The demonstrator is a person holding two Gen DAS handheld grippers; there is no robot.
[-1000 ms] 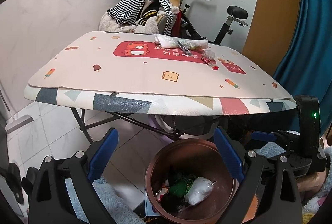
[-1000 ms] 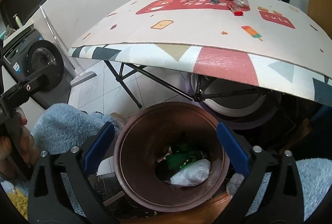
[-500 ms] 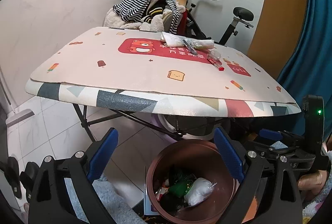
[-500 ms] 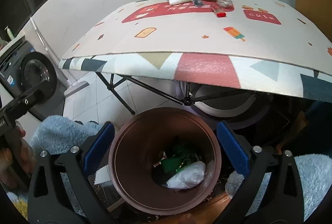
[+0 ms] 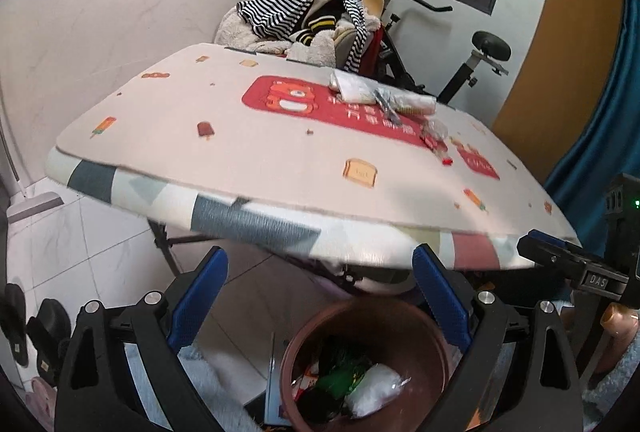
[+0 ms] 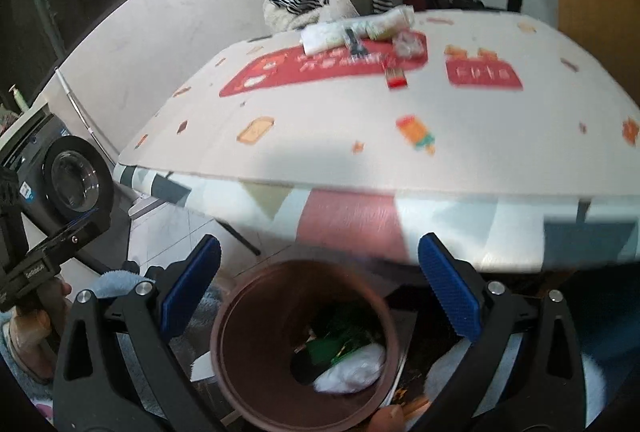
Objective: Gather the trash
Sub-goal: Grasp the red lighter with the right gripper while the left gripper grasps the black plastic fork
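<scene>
A brown round bin [image 5: 360,364] stands on the floor under the table's near edge, holding green and white wrappers [image 5: 372,388]; it also shows in the right wrist view [image 6: 304,348]. My left gripper [image 5: 320,296] is open and empty above it. My right gripper [image 6: 320,284] is open and empty above the bin too. On the printed table [image 5: 260,148] lie white plastic packets [image 5: 356,90], a clear crumpled wrapper [image 5: 436,128] and a small red wrapper [image 5: 442,154], far from both grippers; the packets [image 6: 352,30] and the red wrapper [image 6: 396,78] show in the right view too.
A chair piled with striped clothes [image 5: 304,20] and an exercise bike [image 5: 472,64] stand behind the table. A washing machine [image 6: 60,176] is at the left. Dark slippers [image 5: 28,328] lie on the tiled floor. Folding table legs [image 5: 168,248] stand beside the bin.
Both grippers have risen and tilted up, so the table top fills more of each view and the bin sits lower. Both stay open and empty.
</scene>
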